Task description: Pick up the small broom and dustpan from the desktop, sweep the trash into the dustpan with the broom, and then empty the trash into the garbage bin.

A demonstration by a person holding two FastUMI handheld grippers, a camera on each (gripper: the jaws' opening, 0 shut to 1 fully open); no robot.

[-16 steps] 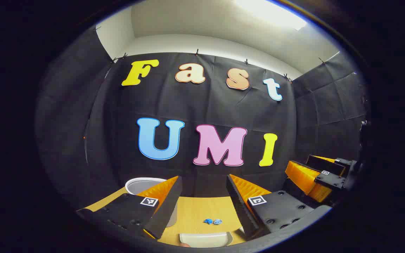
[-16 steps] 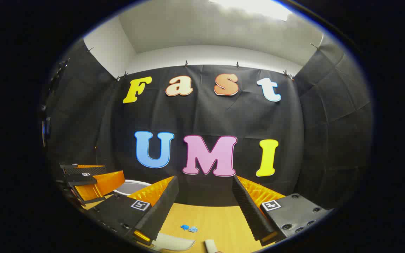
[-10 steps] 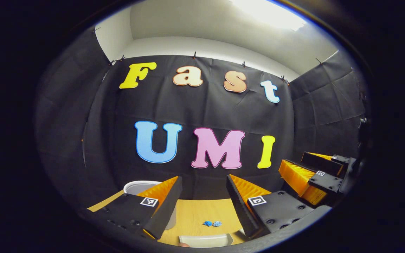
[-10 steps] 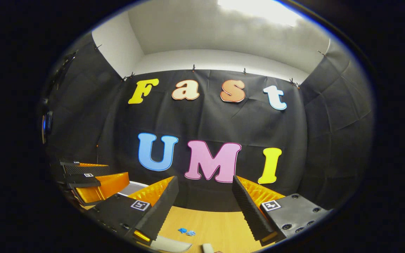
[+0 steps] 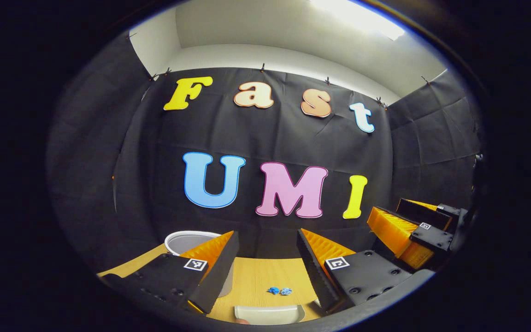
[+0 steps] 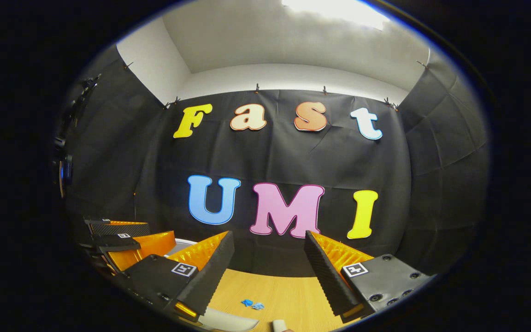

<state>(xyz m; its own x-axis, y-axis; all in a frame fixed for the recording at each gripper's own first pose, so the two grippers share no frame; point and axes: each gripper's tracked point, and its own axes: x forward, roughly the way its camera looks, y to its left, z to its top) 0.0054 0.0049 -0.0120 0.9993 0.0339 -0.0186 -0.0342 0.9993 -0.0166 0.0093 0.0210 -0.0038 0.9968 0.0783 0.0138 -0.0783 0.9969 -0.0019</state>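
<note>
left tool (image 5: 265,258) level, agape, above desktop (image 5: 265,279)

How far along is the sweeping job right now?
Nothing looks done. Both tools, left and right, are open and hold nothing. The blue trash lies on the desktop, the dustpan sits unlifted, and the garbage bin awaits.

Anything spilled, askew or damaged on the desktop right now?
Nothing odd beyond the task's trash: two small crumpled blue scraps lie loose on the wooden desktop, between the white dustpan and the upright white garbage bin.
</note>
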